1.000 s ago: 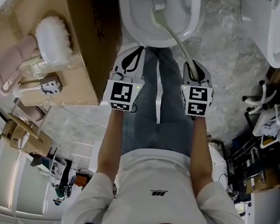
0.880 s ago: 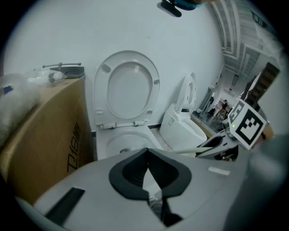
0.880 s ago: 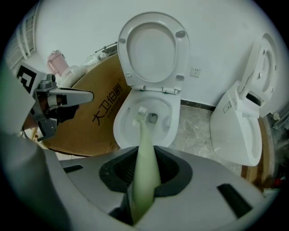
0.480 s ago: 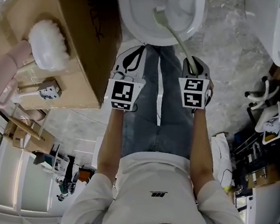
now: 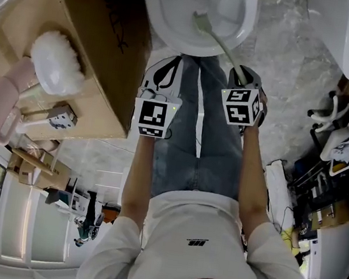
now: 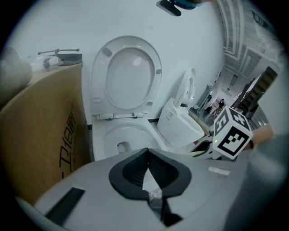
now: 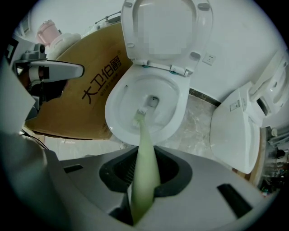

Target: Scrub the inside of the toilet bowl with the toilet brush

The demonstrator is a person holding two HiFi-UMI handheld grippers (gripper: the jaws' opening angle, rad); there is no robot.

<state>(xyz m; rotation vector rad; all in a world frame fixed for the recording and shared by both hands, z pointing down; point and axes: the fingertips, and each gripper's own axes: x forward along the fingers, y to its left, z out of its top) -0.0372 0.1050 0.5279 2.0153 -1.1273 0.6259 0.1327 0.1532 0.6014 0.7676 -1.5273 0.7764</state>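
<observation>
Right gripper (image 7: 143, 182) pinches the handle of the toilet brush (image 7: 142, 135), its bristles down inside the toilet bowl (image 7: 177, 118), while the left gripper (image 6: 147, 173) hangs with jaws pressed together; hard scrubbing could twist the long handle loose and splash water.

The pale green toilet brush (image 7: 143, 153) is seen slanting up from lower centre, its small bristled head lowered inside the white toilet bowl (image 7: 118, 97) at mid-frame, near the drain; seat raised behind.
</observation>
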